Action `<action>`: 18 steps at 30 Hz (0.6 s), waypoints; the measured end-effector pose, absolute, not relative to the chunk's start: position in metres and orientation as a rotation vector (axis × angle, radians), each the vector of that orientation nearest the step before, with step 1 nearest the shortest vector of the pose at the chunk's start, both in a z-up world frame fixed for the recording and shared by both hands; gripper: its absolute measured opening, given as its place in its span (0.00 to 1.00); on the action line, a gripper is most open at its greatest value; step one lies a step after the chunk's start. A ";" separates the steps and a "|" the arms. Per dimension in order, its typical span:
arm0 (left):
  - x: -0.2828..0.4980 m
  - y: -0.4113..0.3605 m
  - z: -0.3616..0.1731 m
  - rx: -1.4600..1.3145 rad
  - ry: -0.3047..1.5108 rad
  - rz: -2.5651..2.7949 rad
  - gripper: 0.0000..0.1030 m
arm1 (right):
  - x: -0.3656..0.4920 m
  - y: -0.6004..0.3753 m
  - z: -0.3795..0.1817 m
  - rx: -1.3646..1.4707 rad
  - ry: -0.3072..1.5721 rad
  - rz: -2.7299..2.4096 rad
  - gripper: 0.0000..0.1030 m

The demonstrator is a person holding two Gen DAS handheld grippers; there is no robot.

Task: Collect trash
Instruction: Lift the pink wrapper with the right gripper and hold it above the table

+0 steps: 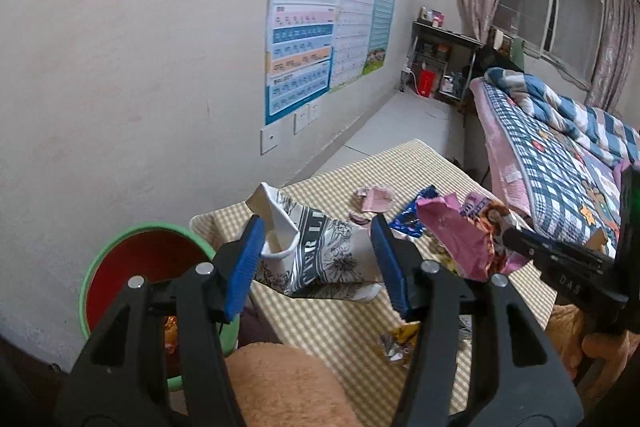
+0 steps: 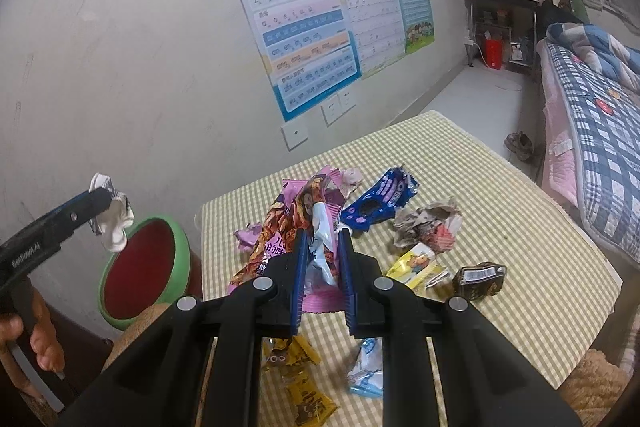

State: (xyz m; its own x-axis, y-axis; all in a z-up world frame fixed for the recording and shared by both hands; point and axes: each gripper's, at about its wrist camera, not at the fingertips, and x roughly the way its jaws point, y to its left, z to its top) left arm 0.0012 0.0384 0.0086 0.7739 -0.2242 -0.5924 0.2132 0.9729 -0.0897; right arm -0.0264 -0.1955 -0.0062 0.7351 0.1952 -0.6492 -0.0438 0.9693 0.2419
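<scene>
Bedroom table (image 2: 500,211) in checked cloth, littered with wrappers at frame centre. Left gripper (image 1: 316,259) pinches a crumpled black-and-white wrapper (image 1: 316,247) near the green bin (image 2: 182,247) at lower left. Right gripper (image 2: 322,277) clamps a pink snack bag (image 2: 316,227). Likely next: release both over the bin.

Wrappers (image 2: 372,207) crowd the table's (image 2: 520,227) near half; its far end and the basin's (image 2: 140,267) mouth lie open.

Wrappers (image 2: 320,227) scattered on table (image 2: 520,227), basin (image 2: 144,267) left (on floor) — bed (image 2: 592,131) right.
</scene>
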 end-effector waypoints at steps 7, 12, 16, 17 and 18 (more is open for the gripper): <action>0.006 0.062 0.000 -0.067 0.663 -0.204 0.51 | -0.024 -0.171 -0.006 0.203 0.753 0.164 0.15; 0.009 0.070 -0.008 -0.088 0.679 -0.203 0.51 | -0.021 -0.155 -0.003 0.182 0.752 0.176 0.15; 0.012 0.077 -0.011 -0.108 0.693 -0.200 0.51 | -0.013 -0.150 -0.015 0.159 0.823 0.171 0.18; 0.012 0.079 -0.013 -0.115 0.697 -0.199 0.51 | -0.012 -0.150 -0.020 0.160 0.843 0.167 0.25; 0.012 0.080 -0.014 -0.117 0.701 -0.198 0.51 | -0.008 -0.149 -0.029 0.163 0.886 0.166 0.34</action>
